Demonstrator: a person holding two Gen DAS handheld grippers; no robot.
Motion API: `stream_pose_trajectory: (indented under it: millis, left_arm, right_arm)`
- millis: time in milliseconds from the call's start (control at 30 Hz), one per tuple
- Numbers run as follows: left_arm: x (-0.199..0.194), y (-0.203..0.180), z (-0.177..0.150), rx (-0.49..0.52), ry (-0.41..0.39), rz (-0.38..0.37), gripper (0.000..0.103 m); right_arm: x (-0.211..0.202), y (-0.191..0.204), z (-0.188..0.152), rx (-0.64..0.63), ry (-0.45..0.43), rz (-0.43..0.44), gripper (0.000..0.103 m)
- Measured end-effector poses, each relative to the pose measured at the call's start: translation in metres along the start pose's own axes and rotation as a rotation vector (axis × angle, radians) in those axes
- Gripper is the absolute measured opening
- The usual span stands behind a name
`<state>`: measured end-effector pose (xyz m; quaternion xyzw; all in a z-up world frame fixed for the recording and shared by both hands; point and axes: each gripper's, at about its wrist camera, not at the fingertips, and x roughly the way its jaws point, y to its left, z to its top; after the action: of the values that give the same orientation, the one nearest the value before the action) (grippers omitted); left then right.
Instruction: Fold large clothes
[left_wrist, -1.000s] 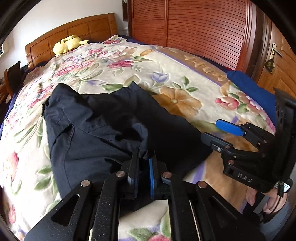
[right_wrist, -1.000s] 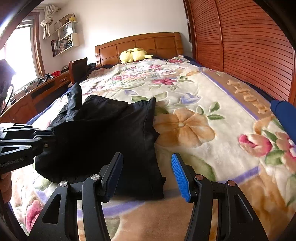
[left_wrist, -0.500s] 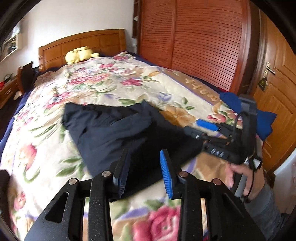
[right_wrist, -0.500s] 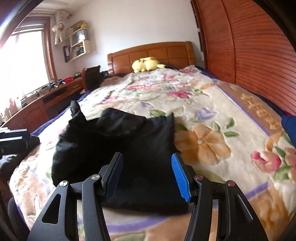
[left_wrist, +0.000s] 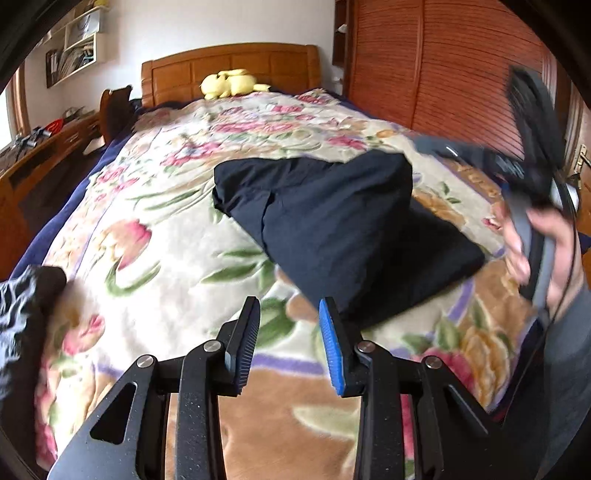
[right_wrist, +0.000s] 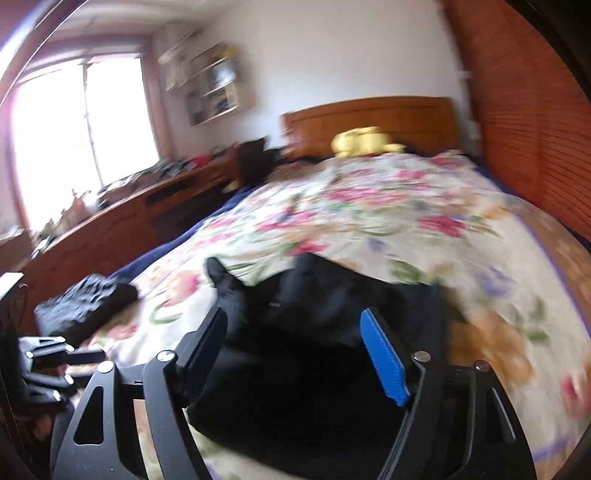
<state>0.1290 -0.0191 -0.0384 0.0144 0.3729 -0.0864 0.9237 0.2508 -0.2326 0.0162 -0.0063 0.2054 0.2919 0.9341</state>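
There were two tongs, one in each of the person's hands, one dark folded garment (left_wrist: 343, 221), one second dark bundle (left_wrist: 26, 295), and one yellow plush toy (left_wrist: 231, 83).

The surface was a bed under a floral blanket (left_wrist: 166, 206) in cream, pink, green and tan. Beyond the tongs stood a wooden headboard (left_wrist: 229, 62), with the plush toy lying just before it. To the right of the tongs ran a reddish louvred wardrobe (left_wrist: 443, 55); to their left were a wooden desk (right_wrist: 122, 218), wall shelves (right_wrist: 210, 85) and a bright window (right_wrist: 81, 129).

The left gripper (left_wrist: 290, 343) stood narrowly parted with nothing between its pads, over bare blanket. The folded garment lay flat ahead of it and to its right, its near corner just beyond the blue-padded finger; whether the two touched could not be told. The second dark bundle lay at the bed's edge, well off to this gripper's left.

The right gripper (right_wrist: 295, 354) stood wide, its jaws having just been opening, with the folded garment seen below and between its fingers, the pads not pressing on it. In the left wrist view it appeared blurred at the far right, raised above the garment's far corner and held in the right hand (left_wrist: 543, 251).
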Motion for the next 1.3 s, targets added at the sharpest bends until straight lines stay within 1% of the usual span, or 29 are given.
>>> stream_pose_trajectory:
  millis: [33, 100, 133, 167, 200, 233, 333, 400, 500, 600, 633, 700, 767, 800, 833, 900, 933, 967, 1033, 1067, 1133, 1167, 1233, 1300]
  left_arm:
    - [0.000, 0.002, -0.003, -0.002, 0.002, -0.001, 0.034]
    - [0.001, 0.006, -0.009, -0.004, 0.006, -0.006, 0.034]
    - [0.001, 0.009, -0.012, -0.006, 0.010, -0.004, 0.034]
    - [0.000, 0.012, -0.015, -0.010, 0.012, -0.002, 0.034]
    - [0.000, 0.016, -0.018, -0.020, 0.015, -0.002, 0.034]
    - [-0.001, 0.019, -0.020, -0.027, 0.015, -0.005, 0.034]
    - [-0.001, 0.030, -0.025, -0.048, 0.014, -0.004, 0.034]
    - [0.001, 0.034, -0.028, -0.066, 0.011, -0.011, 0.034]
    - [0.002, 0.035, -0.029, -0.075, -0.003, -0.031, 0.034]
    - [0.005, 0.031, -0.027, -0.074, -0.010, -0.047, 0.034]
    - [0.007, 0.029, -0.026, -0.071, -0.010, -0.052, 0.034]
    - [0.010, 0.023, -0.024, -0.059, -0.012, -0.065, 0.034]
    - [0.013, 0.017, -0.021, -0.046, -0.013, -0.077, 0.034]
    - [0.016, 0.013, -0.020, -0.038, -0.014, -0.083, 0.034]
    - [0.018, 0.010, -0.018, -0.033, -0.013, -0.088, 0.034]
    - [0.024, 0.002, -0.015, -0.021, -0.006, -0.101, 0.034]
    - [0.028, -0.003, -0.012, -0.016, -0.003, -0.111, 0.034]
    - [0.030, -0.005, -0.010, -0.013, -0.006, -0.119, 0.034]
    - [0.035, -0.015, -0.004, 0.004, -0.015, -0.114, 0.034]
    - [0.038, -0.019, -0.001, 0.012, -0.020, -0.110, 0.034]
    - [0.043, -0.023, 0.005, 0.007, -0.025, -0.110, 0.034]
    - [0.046, -0.026, 0.011, -0.003, -0.028, -0.119, 0.034]
    - [0.051, -0.031, 0.020, -0.013, -0.030, -0.131, 0.034]
    - [0.058, -0.040, 0.032, -0.015, -0.034, -0.139, 0.034]
  right_arm:
    - [0.017, 0.007, 0.007, -0.020, 0.040, 0.014, 0.077]
    - [0.054, 0.019, 0.013, -0.052, 0.161, 0.074, 0.076]
    - [0.075, 0.023, 0.012, -0.071, 0.233, 0.089, 0.073]
    - [0.088, 0.026, 0.009, -0.098, 0.279, 0.091, 0.048]
    - [0.095, 0.029, 0.006, -0.133, 0.308, 0.086, 0.015]
    - [0.098, 0.029, 0.003, -0.158, 0.321, 0.090, 0.010]
    - [0.085, 0.021, 0.001, -0.157, 0.286, 0.127, 0.008]
    - [0.071, 0.018, 0.000, -0.157, 0.256, 0.120, 0.007]
    - [0.041, 0.013, -0.004, -0.168, 0.192, 0.081, 0.006]
    - [0.004, -0.001, -0.008, -0.145, 0.113, 0.030, 0.006]
    - [-0.010, -0.010, -0.010, -0.132, 0.082, -0.001, 0.005]
    - [-0.029, -0.024, -0.022, -0.112, 0.053, -0.072, 0.005]
    - [-0.039, -0.044, -0.043, -0.087, 0.068, -0.176, 0.005]
    - [-0.040, -0.057, -0.057, -0.054, 0.093, -0.219, 0.005]
    - [-0.038, -0.072, -0.072, -0.001, 0.123, -0.243, 0.005]
    - [-0.024, -0.096, -0.101, 0.093, 0.197, -0.224, 0.006]
    - [-0.017, -0.103, -0.116, 0.125, 0.216, -0.209, 0.006]
    - [-0.012, -0.106, -0.125, 0.143, 0.216, -0.200, 0.005]
    - [-0.009, -0.104, -0.136, 0.141, 0.181, -0.188, 0.006]
    - [-0.009, -0.102, -0.139, 0.131, 0.162, -0.187, 0.009]
    - [-0.008, -0.103, -0.143, 0.121, 0.148, -0.187, 0.011]
    - [-0.015, -0.102, -0.147, 0.122, 0.144, -0.185, 0.014]
    - [-0.020, -0.105, -0.152, 0.122, 0.138, -0.189, 0.022]
    - [-0.033, -0.105, -0.147, 0.109, 0.132, -0.218, 0.033]
